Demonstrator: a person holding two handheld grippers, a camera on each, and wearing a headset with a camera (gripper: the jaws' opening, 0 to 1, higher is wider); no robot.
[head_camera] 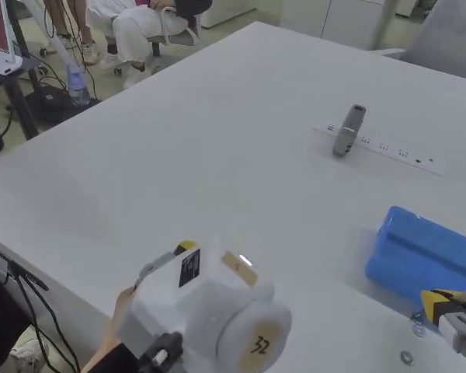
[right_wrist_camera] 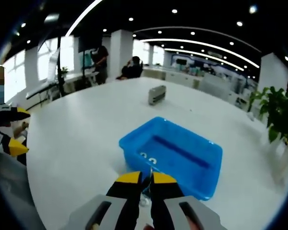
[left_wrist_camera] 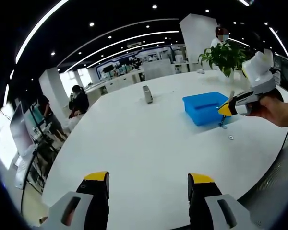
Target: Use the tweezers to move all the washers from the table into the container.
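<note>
The right tool [right_wrist_camera: 143,178] is seen pressed together on the tweezers [right_wrist_camera: 150,173], whose thin metal blade stands up between the two yellow-tipped jaws. It is held just in front of the near wall of the blue container [right_wrist_camera: 209,177], which is set on the white bench [right_wrist_camera: 81,134]. Two washers [right_wrist_camera: 144,155] are seen lying on the container's floor, close to its near left corner. In the head view two loose washers [head_camera: 406,357] are found on the bare bench, just beside the right tool and near the container's end. The left tool [left_wrist_camera: 149,178] is held with its jaws wide apart and nothing between them, low over the bench edge and well apart from the container. Farther along the bench a grey device [head_camera: 348,130] is laid across a white power strip [head_camera: 396,148].
</note>
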